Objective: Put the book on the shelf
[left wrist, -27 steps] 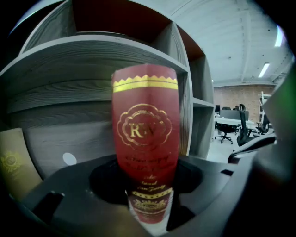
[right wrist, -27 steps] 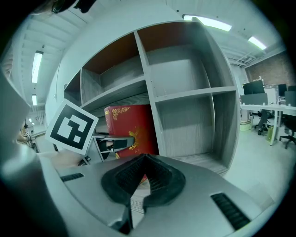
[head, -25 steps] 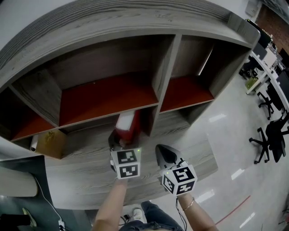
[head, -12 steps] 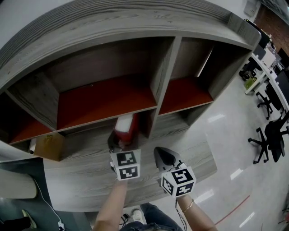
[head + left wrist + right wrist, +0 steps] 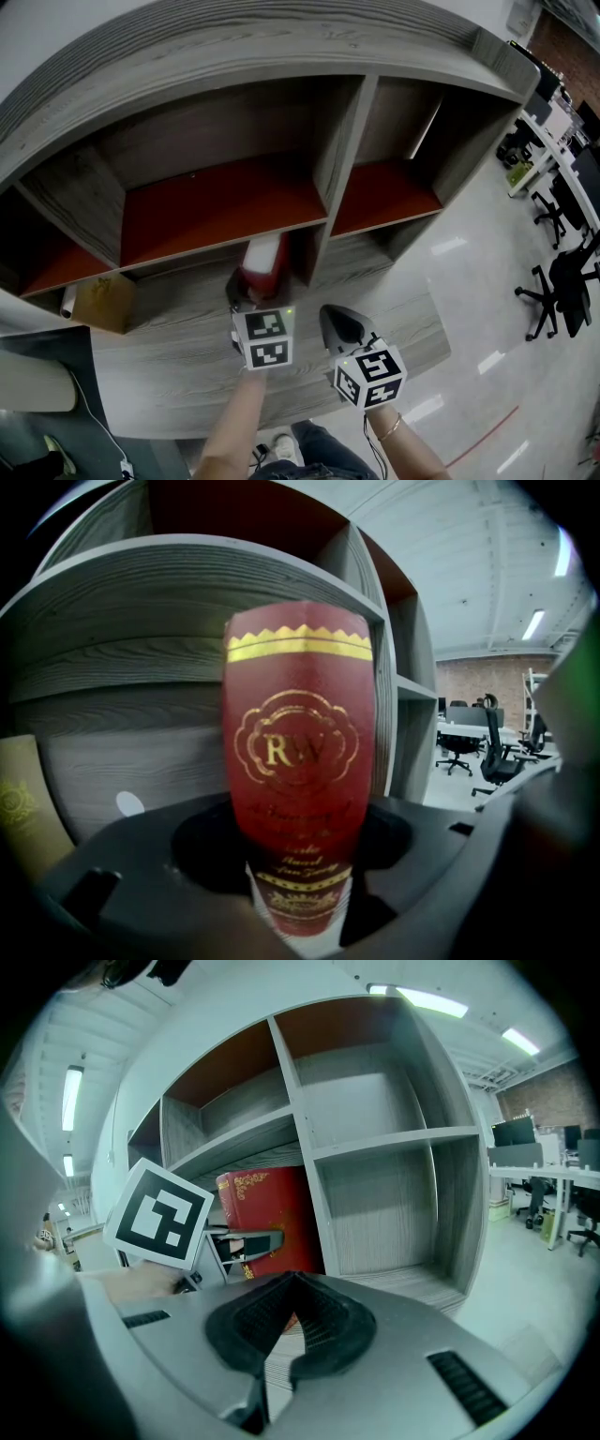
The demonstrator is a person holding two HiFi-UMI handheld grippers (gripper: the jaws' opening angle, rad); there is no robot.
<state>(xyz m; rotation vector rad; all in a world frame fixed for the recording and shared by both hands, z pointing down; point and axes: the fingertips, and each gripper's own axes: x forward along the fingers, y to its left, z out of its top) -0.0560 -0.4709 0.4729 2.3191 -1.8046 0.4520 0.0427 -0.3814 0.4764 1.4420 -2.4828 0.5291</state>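
A red book (image 5: 262, 262) with gold print stands upright on the lower board of the grey wooden shelf (image 5: 178, 291), close to the upright divider (image 5: 319, 178). My left gripper (image 5: 246, 298) holds its near lower end. In the left gripper view the book (image 5: 298, 761) fills the gap between the jaws of the left gripper (image 5: 298, 860). My right gripper (image 5: 336, 319) hovers just right of the book, shut and empty. In the right gripper view its jaws (image 5: 281, 1330) meet, with the book (image 5: 267, 1218) beyond them.
A yellowish box (image 5: 101, 300) stands at the left end of the same board, also seen as the box (image 5: 23, 799). The compartments above have red floors (image 5: 216, 202). Office chairs (image 5: 562, 281) and desks stand on the glossy floor at the right.
Hardly anything: the view shifts a little, and both grippers and the book keep their places.
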